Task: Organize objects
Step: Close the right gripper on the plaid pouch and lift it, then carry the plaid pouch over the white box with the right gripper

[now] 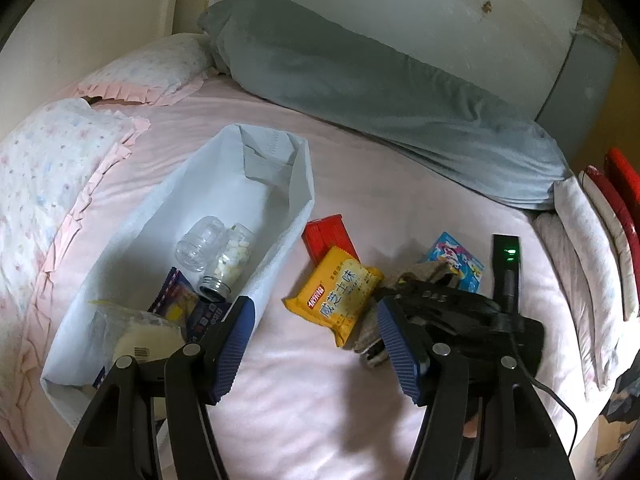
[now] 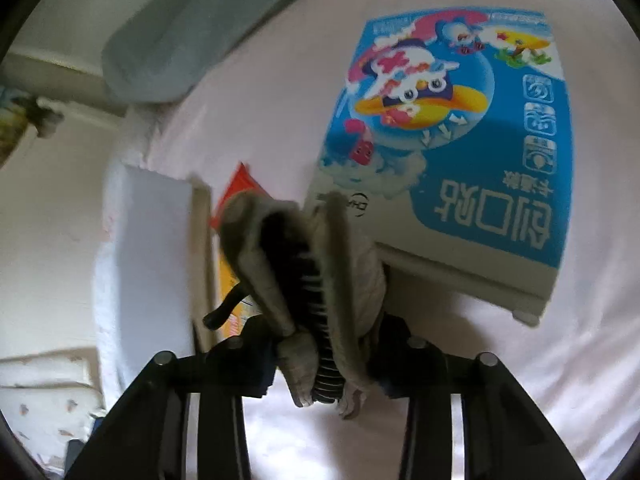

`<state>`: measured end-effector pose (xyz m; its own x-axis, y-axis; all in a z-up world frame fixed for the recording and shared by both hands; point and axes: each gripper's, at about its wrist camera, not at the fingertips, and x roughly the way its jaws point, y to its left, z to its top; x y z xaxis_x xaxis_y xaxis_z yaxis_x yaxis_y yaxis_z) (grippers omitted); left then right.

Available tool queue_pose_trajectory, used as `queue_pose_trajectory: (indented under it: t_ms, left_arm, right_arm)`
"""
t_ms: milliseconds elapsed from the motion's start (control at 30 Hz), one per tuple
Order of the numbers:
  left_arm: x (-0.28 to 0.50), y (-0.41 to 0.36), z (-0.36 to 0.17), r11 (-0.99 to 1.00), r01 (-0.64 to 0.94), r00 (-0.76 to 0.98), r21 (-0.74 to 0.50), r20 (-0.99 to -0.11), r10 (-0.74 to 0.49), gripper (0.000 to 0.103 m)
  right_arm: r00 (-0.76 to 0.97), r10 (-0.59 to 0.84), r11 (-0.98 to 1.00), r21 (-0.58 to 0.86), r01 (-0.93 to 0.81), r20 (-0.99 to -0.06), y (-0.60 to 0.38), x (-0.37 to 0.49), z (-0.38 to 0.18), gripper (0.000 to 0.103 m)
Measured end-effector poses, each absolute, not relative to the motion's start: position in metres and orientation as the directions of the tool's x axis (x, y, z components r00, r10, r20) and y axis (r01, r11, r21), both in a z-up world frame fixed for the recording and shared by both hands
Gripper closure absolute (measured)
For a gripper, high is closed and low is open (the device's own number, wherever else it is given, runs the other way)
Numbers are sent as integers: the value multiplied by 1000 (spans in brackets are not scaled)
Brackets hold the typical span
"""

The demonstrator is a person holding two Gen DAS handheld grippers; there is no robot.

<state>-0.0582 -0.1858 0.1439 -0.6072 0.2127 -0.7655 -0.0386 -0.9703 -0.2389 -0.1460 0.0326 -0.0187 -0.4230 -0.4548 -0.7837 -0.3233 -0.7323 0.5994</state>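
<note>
Closing my right gripper (image 2: 320, 364) on a crumpled grey-beige fabric glove (image 2: 312, 280), its length running straight ahead between the jaws; my left gripper (image 1: 316, 344) hangs open beside the white fabric bag (image 1: 280, 184).

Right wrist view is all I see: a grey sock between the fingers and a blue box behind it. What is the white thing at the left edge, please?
Observer: It is a white fabric bag, lying open on the bed.
Operator: Is anything inside it?
Observer: Yes: an empty clear jar, a jar of white pieces and some packets.
Operator: Where is the left gripper?
Observer: The left gripper is open and empty, over the sheet between the bag and the sock.
</note>
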Motion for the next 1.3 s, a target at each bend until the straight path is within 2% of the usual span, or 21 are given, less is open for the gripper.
queue_pose_trajectory:
  t_ms: [367, 533, 633, 833, 1067, 1200, 1300]
  left_arm:
    - [-52, -191, 155, -973, -29, -641, -230, -742, 195, 41]
    - [-41, -196, 167, -975, -42, -670, -216, -718, 188, 41]
    - [-34, -204, 174, -978, -35, -688, -208, -704, 175, 41]
    - [-23, -229, 187, -977, -3, -718, -214, -679, 151, 37]
    - [-16, -265, 189, -971, 69, -727, -228, -679, 108, 37]
    - [-11, -289, 185, -964, 110, -730, -243, -678, 88, 37]
    - [-9, -303, 178, -957, 142, -718, -253, -691, 76, 37]
  right_arm:
    - [-567, -420, -814, 570, -110, -709, 31, -115, 63, 65]
    - [-608, -551, -747, 662, 55, -571, 14, -107, 88, 65]
    - [-598, -619, -718, 675, 169, -509, -10, -104, 100, 65]
    - [-564, -692, -697, 621, 359, -451, -63, -98, 122, 65]
    - [-506, -783, -594, 678, 433, -362, -102, -105, 129, 65]
    - [-441, -824, -547, 700, 459, -355, -124, -109, 122, 65]
    - [-401, -829, -551, 695, 462, -391, -139, -99, 114, 65]
